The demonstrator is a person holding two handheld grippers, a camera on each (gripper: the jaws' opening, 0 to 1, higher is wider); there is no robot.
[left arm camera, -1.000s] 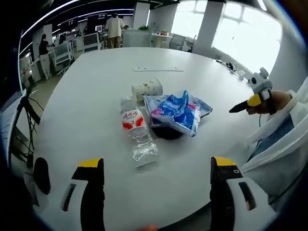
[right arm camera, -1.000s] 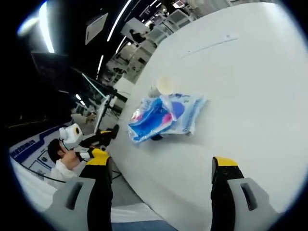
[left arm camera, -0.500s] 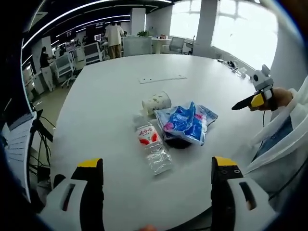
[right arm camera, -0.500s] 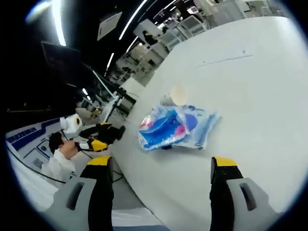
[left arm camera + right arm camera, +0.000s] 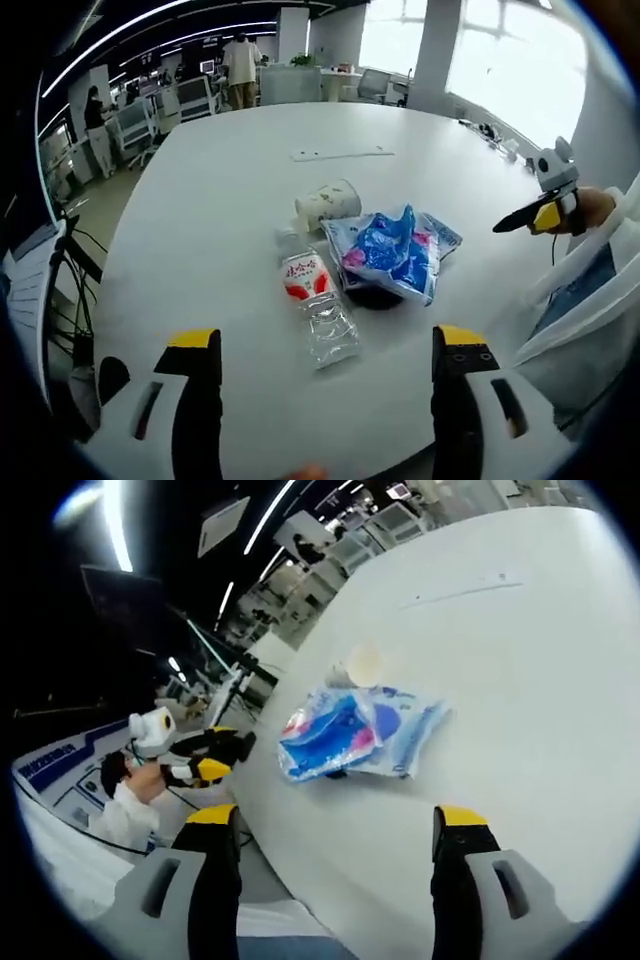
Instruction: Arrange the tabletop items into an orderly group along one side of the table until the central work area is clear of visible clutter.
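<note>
On the round white table (image 5: 220, 200) lies a clear plastic bottle (image 5: 314, 301) with a red-and-white label, on its side. Beside it is a crumpled blue-and-white snack bag (image 5: 392, 252) over something dark, and a paper cup (image 5: 327, 201) lies tipped over behind them. My left gripper (image 5: 320, 395) is open, held back from the table's near edge. From the other side, the snack bag (image 5: 352, 732) and paper cup (image 5: 362, 664) show again, with my right gripper (image 5: 335, 865) open above the table (image 5: 500, 680). The right gripper (image 5: 535, 205) enters the left gripper view at the right; the left gripper (image 5: 205, 758) appears at the left of the right gripper view.
A thin flat strip (image 5: 340, 153) lies on the far part of the table. Office desks, chairs and standing people (image 5: 238, 65) fill the room behind. A person's white sleeve (image 5: 590, 290) is at the table's right edge. A black stand (image 5: 225, 695) rises beside the table.
Both views shifted slightly with the hands. The bottle, bag and cup lie as before. Both grippers stay open.
</note>
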